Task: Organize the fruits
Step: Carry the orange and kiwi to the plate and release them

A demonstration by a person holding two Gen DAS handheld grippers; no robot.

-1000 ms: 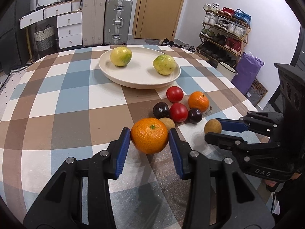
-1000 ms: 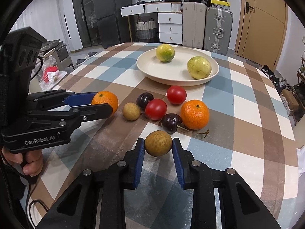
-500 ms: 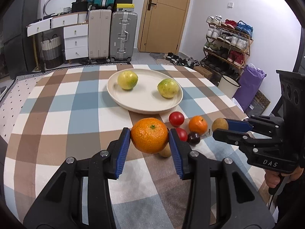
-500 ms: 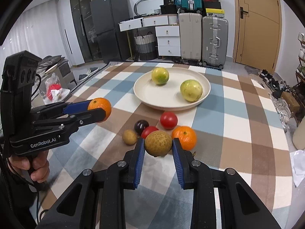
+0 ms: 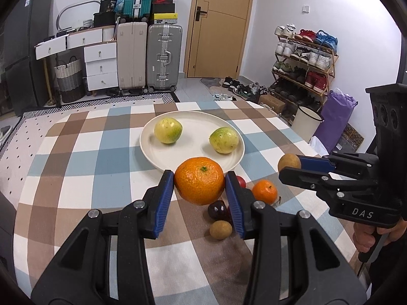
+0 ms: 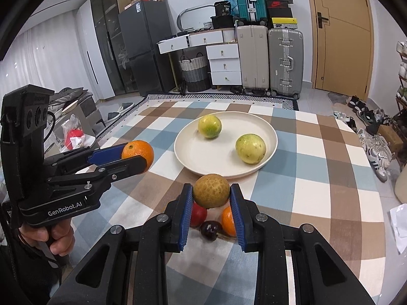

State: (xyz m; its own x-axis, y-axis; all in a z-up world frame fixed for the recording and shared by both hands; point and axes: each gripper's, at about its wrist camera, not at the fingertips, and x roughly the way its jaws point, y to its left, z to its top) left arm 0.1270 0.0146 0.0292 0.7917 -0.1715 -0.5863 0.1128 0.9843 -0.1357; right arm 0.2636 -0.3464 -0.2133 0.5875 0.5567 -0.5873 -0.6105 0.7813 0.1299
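Left tool (image 5: 199,185) is clamped on the orange (image 5: 199,180), right tool (image 6: 211,198) on the brown fruit (image 6: 212,190) — both aloft just short of the plate (image 6: 193,152). Lower each onto bare plate, away from the two green fruits (image 6: 250,148) — release gently.

**Bright, even room light; heavy fisheye**

Soft overhead light, faint shadows under fruit on the plate (image 5: 157,157). Slight sheen on the orange (image 5: 199,180). Sharp at centre; edges bend & go black w/ vignette in both views. No motion blur.
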